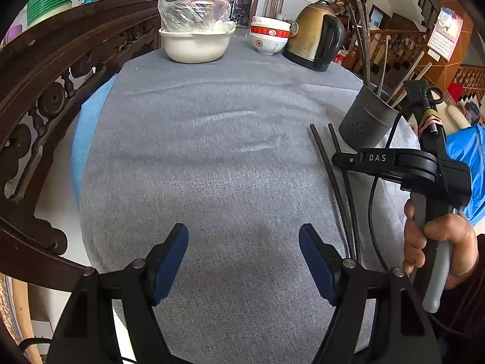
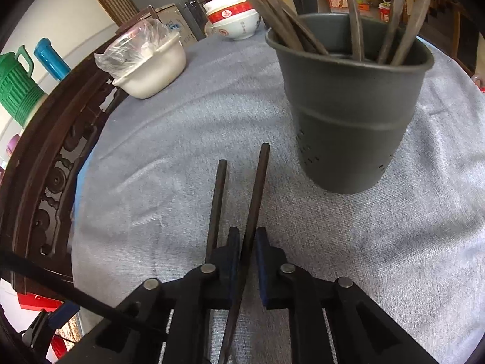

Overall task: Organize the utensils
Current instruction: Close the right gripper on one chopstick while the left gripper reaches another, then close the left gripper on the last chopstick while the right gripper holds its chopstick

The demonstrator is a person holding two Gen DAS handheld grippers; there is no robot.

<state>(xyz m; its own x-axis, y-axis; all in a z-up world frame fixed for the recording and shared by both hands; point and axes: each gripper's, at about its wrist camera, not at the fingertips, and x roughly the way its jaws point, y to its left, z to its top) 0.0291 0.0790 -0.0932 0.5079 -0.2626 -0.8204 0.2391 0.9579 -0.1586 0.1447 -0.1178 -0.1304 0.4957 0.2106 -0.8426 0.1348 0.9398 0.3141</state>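
Note:
Two dark chopsticks [image 2: 257, 182] lie on the grey tablecloth [image 2: 151, 182], pointing toward a dark grey utensil cup [image 2: 348, 115] that holds several utensils. My right gripper [image 2: 247, 239] is closed around the right chopstick; the left chopstick [image 2: 216, 200] lies just outside its left finger. In the left wrist view the chopsticks [image 1: 336, 182] lie at the right, next to the cup [image 1: 368, 118], with the right gripper [image 1: 342, 162] over them. My left gripper [image 1: 244, 236] is open and empty above the cloth.
A white basin with a plastic bag [image 1: 197, 42], stacked red-and-white bowls [image 1: 269, 38] and a brass kettle [image 1: 316, 38] stand at the table's far end. A carved dark wooden chair back [image 1: 60, 69] runs along the left edge.

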